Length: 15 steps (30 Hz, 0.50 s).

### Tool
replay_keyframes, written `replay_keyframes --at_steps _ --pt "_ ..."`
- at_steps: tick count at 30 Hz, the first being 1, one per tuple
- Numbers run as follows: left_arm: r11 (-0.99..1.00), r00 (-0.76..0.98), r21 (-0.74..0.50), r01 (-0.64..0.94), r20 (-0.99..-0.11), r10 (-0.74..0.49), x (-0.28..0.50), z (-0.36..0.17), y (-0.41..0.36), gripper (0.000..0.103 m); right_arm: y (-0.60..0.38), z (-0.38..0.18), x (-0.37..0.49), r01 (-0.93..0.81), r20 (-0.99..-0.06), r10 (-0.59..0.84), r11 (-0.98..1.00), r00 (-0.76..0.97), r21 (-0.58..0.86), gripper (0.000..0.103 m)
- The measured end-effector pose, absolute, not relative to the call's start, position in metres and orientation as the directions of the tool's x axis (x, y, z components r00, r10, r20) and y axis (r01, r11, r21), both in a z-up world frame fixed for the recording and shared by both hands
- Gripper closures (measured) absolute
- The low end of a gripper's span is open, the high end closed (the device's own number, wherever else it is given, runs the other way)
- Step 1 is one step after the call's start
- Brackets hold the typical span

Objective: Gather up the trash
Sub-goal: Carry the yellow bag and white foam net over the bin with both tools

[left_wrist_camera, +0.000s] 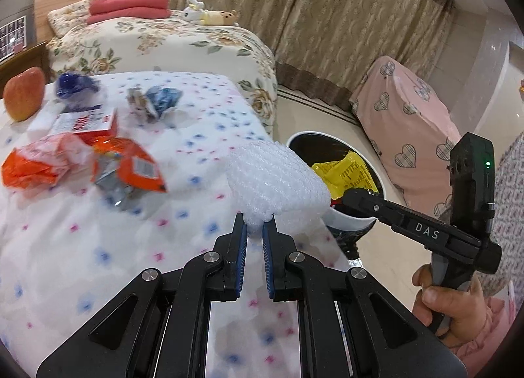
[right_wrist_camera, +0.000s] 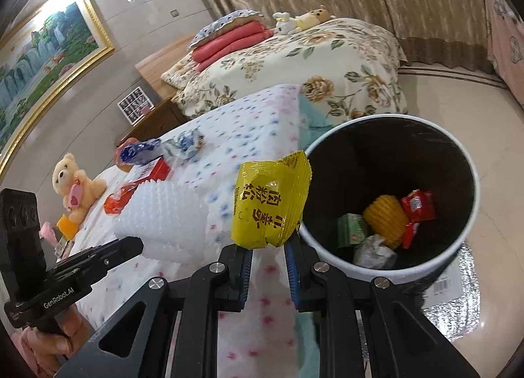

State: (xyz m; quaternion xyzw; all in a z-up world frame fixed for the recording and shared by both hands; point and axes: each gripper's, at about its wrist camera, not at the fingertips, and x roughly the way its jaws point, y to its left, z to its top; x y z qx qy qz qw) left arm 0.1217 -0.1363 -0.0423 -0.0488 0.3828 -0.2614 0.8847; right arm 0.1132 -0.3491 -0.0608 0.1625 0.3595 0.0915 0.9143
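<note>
My left gripper (left_wrist_camera: pixel 254 226) is clenched on a wad of white bubble wrap (left_wrist_camera: pixel 278 181), its blue pads pinching the lower edge; the rest of the sheet, knobbly and translucent, bulges up past the fingertips, above the edge of the dotted bedspread (left_wrist_camera: pixel 98 247). My right gripper (right_wrist_camera: pixel 268 248) grasps a crumpled yellow snack wrapper (right_wrist_camera: pixel 268 201) by its bottom edge. The wrapper is glossy, printed with large dark Chinese characters I can see but won't try to spell out, plus fine print too small to read. It sits just beside the white rim of the trash bin (right_wrist_camera: pixel 471 214), still outside it.

Inside the bin's black wall lie a red packet (right_wrist_camera: pixel 417 214), a ribbed yellow cup-like piece (right_wrist_camera: pixel 386 219), a green carton (right_wrist_camera: pixel 352 230) and a grey crumpled scrap (right_wrist_camera: pixel 373 252).

On the spread more litter waits: orange wrappers (left_wrist_camera: pixel 127 165), a red-and-white box (left_wrist_camera: pixel 88 122), blue crumpled wrappers (left_wrist_camera: pixel 157 101), and an apple (left_wrist_camera: pixel 24 94).

Readable writing: "DAS" on the right gripper's body in the left view, "GenRobot.AI" on the left gripper's body in the right view.
</note>
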Motion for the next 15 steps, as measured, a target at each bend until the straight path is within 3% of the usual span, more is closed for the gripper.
replay_keyframes --at_steps 15 --pt "0.824 0.516 -0.259 0.504 -0.675 -0.528 0.143 -0.04 -0.199 0.094 -0.407 -0.065 0.104 0.062 -0.636 0.198 0.93 0.746 0.362 0.084"
